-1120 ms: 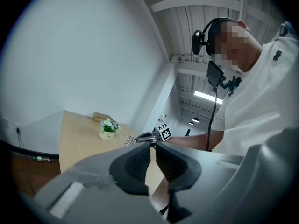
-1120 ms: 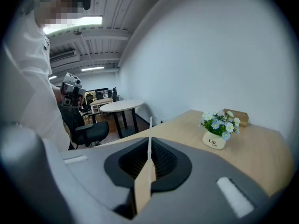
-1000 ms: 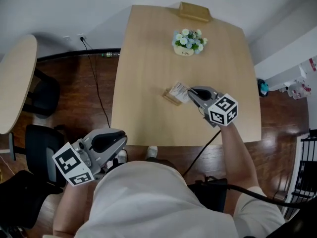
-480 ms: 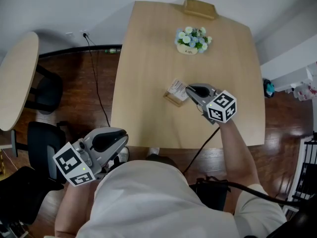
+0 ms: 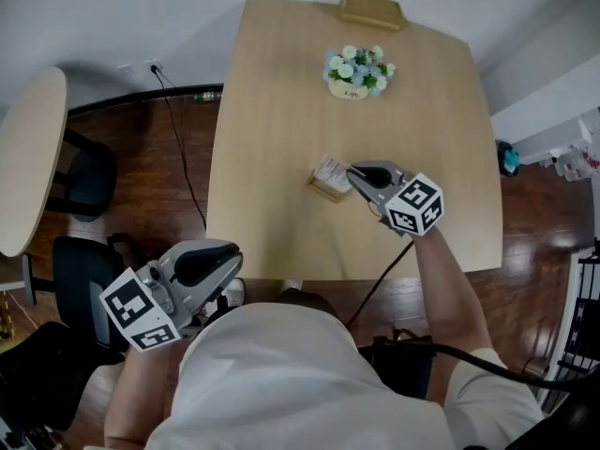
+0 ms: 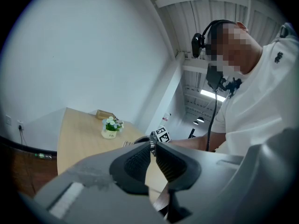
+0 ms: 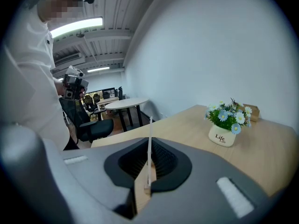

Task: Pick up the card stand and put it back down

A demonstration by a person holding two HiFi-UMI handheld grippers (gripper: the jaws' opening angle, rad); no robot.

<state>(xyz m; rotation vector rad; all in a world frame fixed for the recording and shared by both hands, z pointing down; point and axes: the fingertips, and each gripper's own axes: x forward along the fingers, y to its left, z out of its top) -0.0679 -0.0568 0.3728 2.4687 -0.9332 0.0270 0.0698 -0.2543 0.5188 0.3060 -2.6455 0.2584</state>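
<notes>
While right fingers (image 7: 164, 161) clamp the card stand (image 5: 329, 177) mid-frame,
seat it flat on the desk (image 5: 281, 101) before release; left fingers (image 6: 139, 162) closed, empty.

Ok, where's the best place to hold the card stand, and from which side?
Probably the upright card, low near the wooden base: it stands thin and edge-on to the right gripper, whose jaws, coming from the near side, shut flat on both faces.

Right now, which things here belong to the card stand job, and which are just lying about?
In the job: card stand; right gripper, shut on it; light wood table.

Lying about: flower pot; wooden box at the table's far edge; left gripper, shut and empty, off the table; round side table; black chair.
</notes>
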